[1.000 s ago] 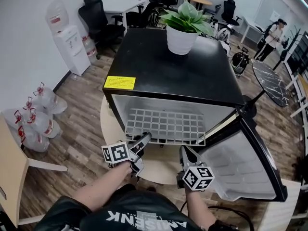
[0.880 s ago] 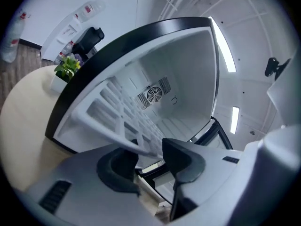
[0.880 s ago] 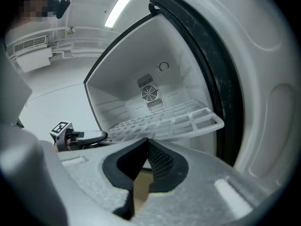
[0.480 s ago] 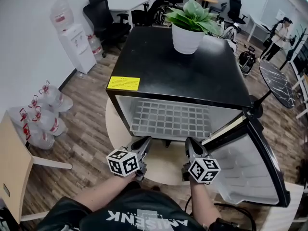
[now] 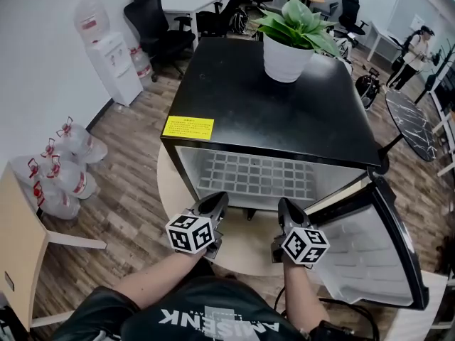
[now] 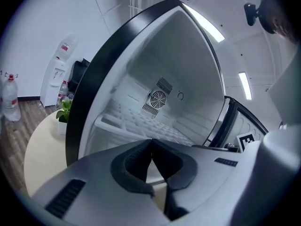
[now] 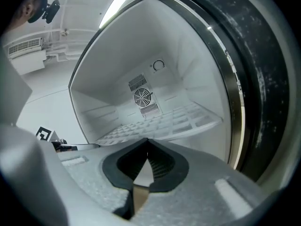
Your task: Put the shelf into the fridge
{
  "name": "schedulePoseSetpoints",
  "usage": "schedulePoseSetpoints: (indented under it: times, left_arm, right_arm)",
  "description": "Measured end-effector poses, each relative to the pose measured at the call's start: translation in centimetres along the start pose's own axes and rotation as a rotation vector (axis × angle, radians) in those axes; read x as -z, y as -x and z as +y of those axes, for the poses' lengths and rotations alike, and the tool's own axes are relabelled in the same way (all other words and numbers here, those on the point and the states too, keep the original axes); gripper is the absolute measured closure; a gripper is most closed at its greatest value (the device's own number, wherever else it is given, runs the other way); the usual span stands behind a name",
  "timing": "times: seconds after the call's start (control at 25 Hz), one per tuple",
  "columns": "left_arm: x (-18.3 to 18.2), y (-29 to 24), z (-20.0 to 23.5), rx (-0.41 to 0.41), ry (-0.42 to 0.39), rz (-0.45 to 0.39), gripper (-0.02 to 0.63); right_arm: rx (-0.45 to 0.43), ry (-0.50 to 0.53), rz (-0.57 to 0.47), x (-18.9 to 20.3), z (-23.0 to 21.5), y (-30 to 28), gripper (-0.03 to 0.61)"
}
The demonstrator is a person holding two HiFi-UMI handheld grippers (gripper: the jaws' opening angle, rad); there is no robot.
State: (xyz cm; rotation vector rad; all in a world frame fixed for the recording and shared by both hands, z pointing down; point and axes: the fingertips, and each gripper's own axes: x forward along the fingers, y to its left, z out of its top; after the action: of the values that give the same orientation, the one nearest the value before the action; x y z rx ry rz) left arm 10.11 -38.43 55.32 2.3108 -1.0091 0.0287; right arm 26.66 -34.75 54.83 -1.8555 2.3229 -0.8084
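I have both grippers in front of the open mini fridge point(image 5: 284, 112), which stands on a round worktop point(image 5: 169, 180) with its door point(image 5: 370, 254) swung out to the right. The white grid shelf point(image 5: 256, 180) lies level inside the fridge. It reaches from the left wall to the right wall, and its front edge sits just inside the opening. Neither gripper touches it.

The left gripper point(image 5: 215, 200) hangs just before the lower left of the opening. Its jaws are pressed together with nothing between them. The right gripper point(image 5: 284, 204) hangs beside it, before the middle of the opening and near the hinge side. In its own view the jaw tips meet and it holds nothing. Both gripper views look over the shut jaws into the white interior, where a round fan grille point(image 7: 142, 98) sits on the back wall above the shelf.

On the fridge's black top, a potted plant point(image 5: 288, 57) stands towards the back right corner, and a yellow label point(image 5: 188, 127) lies at the front left corner. A water dispenser point(image 5: 114, 55) stands against the wall to the left, with water bottles point(image 5: 60, 165) on the floor near it.
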Motion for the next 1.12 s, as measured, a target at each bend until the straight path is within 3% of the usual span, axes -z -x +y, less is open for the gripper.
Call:
schedulePoseSetpoints:
  times: [0.2,1.0,1.12]
  left_arm:
    - [-0.2,-1.0,0.4,0.027,0.03,0.004,0.611]
    - [-1.1,-3.3,1.2,0.017,-0.078,0.043,0.611]
    - [-1.2,-3.5,-0.3,0.054,-0.082,0.025,0.611]
  right_arm:
    - [0.03,0.015,0.0,-0.4,-0.3,-0.8,0.571]
    - [0.022,0.038,0.01,-1.1,-1.2,-3.4,0.571]
    - [0.006,0.023,-0.002,-2.0,-1.9,-2.8,0.571]
